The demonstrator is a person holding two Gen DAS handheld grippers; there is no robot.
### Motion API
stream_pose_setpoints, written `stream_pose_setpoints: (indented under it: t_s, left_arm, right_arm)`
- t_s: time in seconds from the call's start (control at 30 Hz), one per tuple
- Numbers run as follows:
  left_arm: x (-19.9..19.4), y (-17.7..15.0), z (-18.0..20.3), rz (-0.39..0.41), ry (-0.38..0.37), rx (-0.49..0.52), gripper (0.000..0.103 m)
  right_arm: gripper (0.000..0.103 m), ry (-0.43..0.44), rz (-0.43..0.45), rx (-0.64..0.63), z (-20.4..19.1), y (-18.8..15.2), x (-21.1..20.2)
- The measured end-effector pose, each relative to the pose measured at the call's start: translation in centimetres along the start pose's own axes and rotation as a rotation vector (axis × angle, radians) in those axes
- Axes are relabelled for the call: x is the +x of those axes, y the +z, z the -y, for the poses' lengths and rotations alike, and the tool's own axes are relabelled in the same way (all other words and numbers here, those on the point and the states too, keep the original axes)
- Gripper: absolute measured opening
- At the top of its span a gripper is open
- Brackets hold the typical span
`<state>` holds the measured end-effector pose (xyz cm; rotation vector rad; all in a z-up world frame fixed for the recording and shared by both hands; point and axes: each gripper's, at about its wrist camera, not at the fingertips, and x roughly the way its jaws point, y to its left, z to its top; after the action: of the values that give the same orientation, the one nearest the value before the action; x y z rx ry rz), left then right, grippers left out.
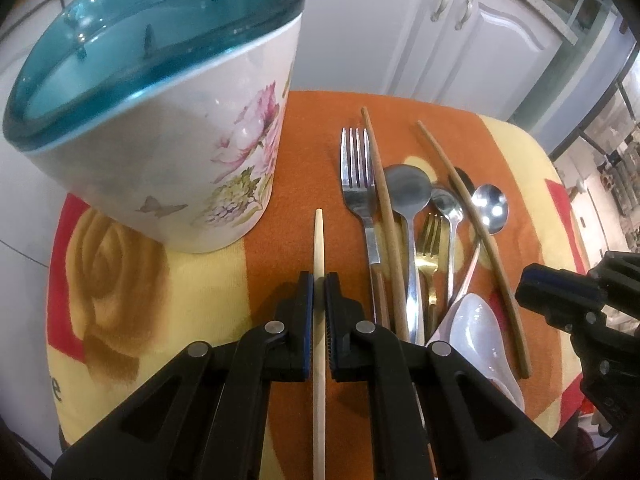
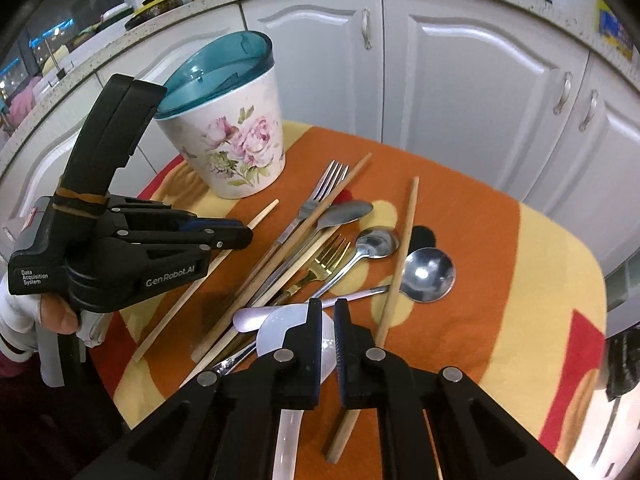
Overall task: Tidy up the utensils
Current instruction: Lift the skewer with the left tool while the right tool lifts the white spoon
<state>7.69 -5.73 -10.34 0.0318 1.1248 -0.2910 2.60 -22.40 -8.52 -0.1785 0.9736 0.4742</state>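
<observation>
1. White kitchen cabinets (image 2: 460, 80) behind; orange, yellow and red cloth (image 2: 520, 280) over the small table in front.
2. Far left: floral utensil holder (image 1: 168, 168) with teal rim, upright on the cloth.
3. Just right of it: left gripper (image 1: 319, 292), closed on a pale chopstick (image 1: 319, 240), tip pointing away toward the cabinets.
4. Next, a loose pile on the orange band: silver fork (image 1: 358, 184), brown chopstick (image 1: 384, 208), gold fork (image 1: 430, 240), three steel spoons (image 1: 408, 196).
5. Second brown chopstick (image 1: 472, 240) lying across the pile's right side.
6. Near edge: white plastic spoon (image 2: 280, 332), bowl above the cutlery.
7. Right gripper (image 2: 328, 320), closed on that white spoon's handle.
</observation>
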Motion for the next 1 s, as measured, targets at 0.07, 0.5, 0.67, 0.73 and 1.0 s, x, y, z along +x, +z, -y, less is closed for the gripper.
stream_pose_setpoints:
  t_s: [0.07, 0.5, 0.67, 0.73, 1.0]
  left_arm:
    - [-0.4, 0.0, 0.0, 0.005, -0.003, 0.001, 0.004]
    - [-1.3, -0.1, 0.2, 0.025, -0.005, 0.000, 0.004]
    - [-1.8, 0.0, 0.3, 0.035, -0.018, -0.007, 0.004]
    - [-2.2, 0.0, 0.2, 0.035, -0.038, -0.016, 0.004]
    - [-4.9, -0.1, -1.3, 0.062, -0.105, -0.057, 0.004]
  right_arm:
    - [0.005, -0.021, 0.003, -0.006, -0.1, 0.0, -0.1]
    - [0.005, -0.073, 0.017, -0.035, -0.5, -0.2, -0.8]
    - [0.005, -0.075, 0.023, -0.036, -0.5, 0.0, -1.0]
    - [0.005, -0.075, 0.028, -0.032, -0.4, 0.0, -1.2]
    - [0.005, 0.049, 0.082, 0.120, 2.1, 0.9, -3.3]
